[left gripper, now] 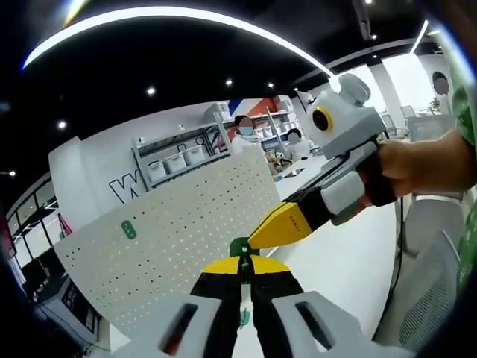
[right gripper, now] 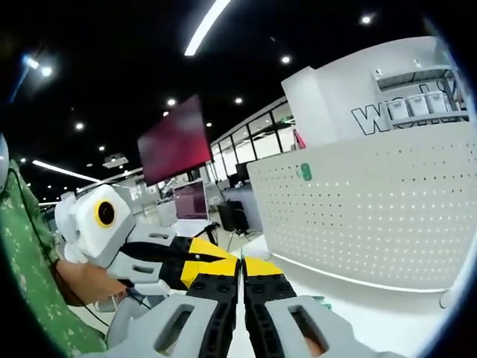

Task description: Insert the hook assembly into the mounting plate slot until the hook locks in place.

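Between the two pairs of jaws, a green hook waits short of the pegboard.

Left gripper (left gripper: 240,270) has its jaws pinching the green hook (left gripper: 240,248); the pegboard (left gripper: 186,239) stands beyond them, a green piece (left gripper: 129,229) already on its face to the left. Right gripper (right gripper: 241,270) meets the left tip with jaws pressed together, seemingly empty. Judged: still carrying and aligning; next, bring the hook squarely to a hole and push.

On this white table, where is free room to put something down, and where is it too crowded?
The white table is bare to the right of the pegboard, toward the chair. It is crowded where the left tongs, the right tongs and the green hook meet at the pegboard's lower edge.
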The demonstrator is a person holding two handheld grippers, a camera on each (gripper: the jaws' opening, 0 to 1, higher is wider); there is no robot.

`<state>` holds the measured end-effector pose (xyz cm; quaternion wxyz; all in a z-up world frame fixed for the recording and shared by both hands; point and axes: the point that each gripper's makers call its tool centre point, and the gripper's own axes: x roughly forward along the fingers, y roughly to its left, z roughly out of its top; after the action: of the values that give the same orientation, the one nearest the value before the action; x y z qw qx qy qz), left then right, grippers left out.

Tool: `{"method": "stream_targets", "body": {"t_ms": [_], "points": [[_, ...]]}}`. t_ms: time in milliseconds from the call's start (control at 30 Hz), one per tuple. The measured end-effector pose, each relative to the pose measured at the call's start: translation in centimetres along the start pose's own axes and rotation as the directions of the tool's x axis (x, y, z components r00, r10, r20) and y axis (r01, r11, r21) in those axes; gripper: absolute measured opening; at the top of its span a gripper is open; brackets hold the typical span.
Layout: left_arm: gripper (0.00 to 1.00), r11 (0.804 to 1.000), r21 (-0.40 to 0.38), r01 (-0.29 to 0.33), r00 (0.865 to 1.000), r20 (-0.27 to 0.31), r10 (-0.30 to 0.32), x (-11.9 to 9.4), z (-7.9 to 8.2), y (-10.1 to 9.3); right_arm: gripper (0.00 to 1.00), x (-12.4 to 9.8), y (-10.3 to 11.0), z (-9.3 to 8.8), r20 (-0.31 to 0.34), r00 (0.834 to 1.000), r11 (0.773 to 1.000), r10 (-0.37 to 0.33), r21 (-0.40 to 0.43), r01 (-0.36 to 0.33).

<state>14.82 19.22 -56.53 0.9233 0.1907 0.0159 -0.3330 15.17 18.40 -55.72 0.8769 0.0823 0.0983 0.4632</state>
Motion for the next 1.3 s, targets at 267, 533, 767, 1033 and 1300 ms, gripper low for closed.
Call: {"method": "stream_targets", "body": {"t_ms": [267, 533, 767, 1033, 1300], "points": [[0.02, 0.999, -0.053, -0.011, 1.000, 0.004, 0.011, 0.2, -0.2, 0.2, 0.00, 0.3, -0.1, -0.2, -0.016, 1.000, 1.000, 0.001, -0.028, -0.002], [0.02, 0.995, -0.092, -0.027, 1.000, -0.001, 0.027, 0.4, -0.1, 0.2, 0.04, 0.2, -0.6, -0.1, -0.016, 1.000, 0.999, -0.004, -0.049, 0.003], [0.02, 0.993, -0.107, -0.042, 0.999, -0.004, 0.041, 0.6, 0.1, -0.1, 0.09, -0.4, -0.9, 0.0, -0.015, 1.000, 0.998, -0.011, -0.063, 0.010], [0.02, 0.991, -0.121, -0.047, 0.999, -0.006, 0.047, 1.1, 0.3, -0.6, 0.27, -1.5, -1.9, 0.6, 0.007, 0.999, 0.995, -0.042, -0.092, 0.042], [0.02, 0.988, -0.142, -0.054, 0.999, -0.015, 0.052, 1.4, 0.1, -0.4, 0.58, -2.3, -3.7, 1.0, 0.039, 0.992, 0.985, -0.122, -0.115, 0.126]]}}
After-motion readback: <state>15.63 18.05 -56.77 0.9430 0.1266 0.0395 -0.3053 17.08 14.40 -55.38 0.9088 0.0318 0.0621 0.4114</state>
